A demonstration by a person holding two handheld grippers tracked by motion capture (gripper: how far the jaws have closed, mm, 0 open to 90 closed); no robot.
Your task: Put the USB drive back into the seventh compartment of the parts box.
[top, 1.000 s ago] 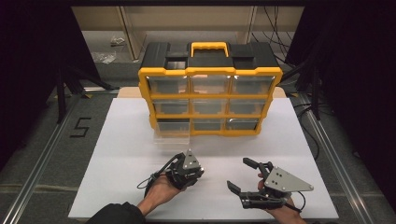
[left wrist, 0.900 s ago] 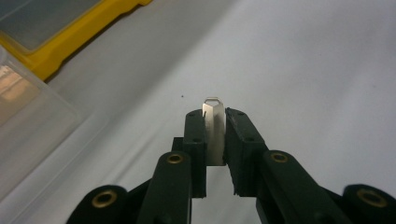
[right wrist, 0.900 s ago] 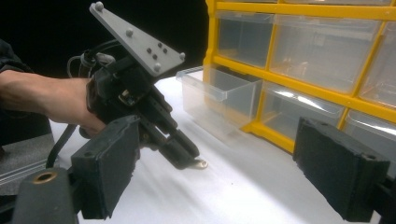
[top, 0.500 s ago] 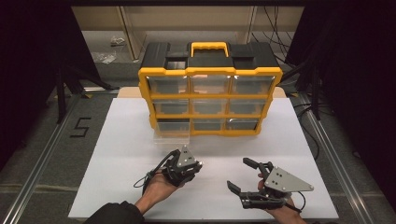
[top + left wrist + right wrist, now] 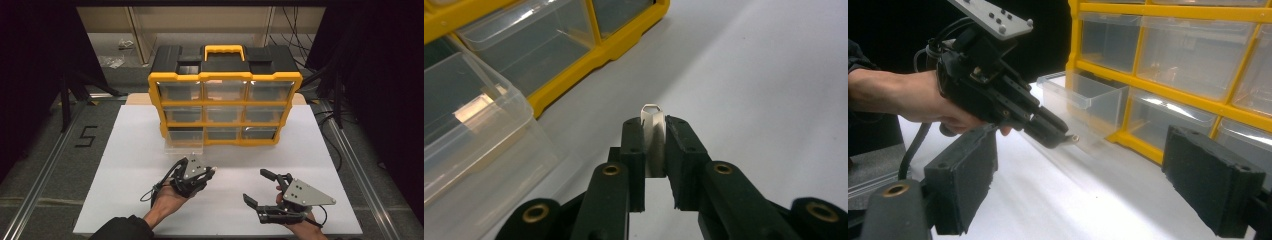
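1. Since a second ago: left gripper [image 5: 207, 172] shifted slightly forward and toward the table's middle, nearer the open drawer [image 5: 185, 146]; right gripper [image 5: 260, 190] unmoved, yellow organizer [image 5: 225, 107] unchanged.
2. Left gripper [image 5: 655, 127] clenched on a small metal clip [image 5: 653, 134], a flat silvery piece with a looped end standing just past the pads; held above the white table [image 5: 125, 165], clear of the surface.
3. Right gripper [image 5: 1078, 185] released, jaws spread wide, nothing between them, resting low at the near right of the table.
4. Key relation: drawer lying ahead and slightly left of the clip's tip in the high view, pulled out from the organizer's bottom-left slot, mouth facing up. Clip's long axis in line with the jaws and aimed forward, somewhat right of the drawer. Left hand [image 5: 167, 200] clearly the nearer one; right well apart.
5. Judged next move: carry forward and left over the drawer's near wall, then let go.
6. Left gripper view: clip pinched between the pads, clear drawer [image 5: 469, 145] close by at left. Right gripper view: side-on, left gripper [image 5: 1070, 139] level with the drawer [image 5: 1083, 97] rim and short of it. High view: clip a mere glint at the jaw tips.
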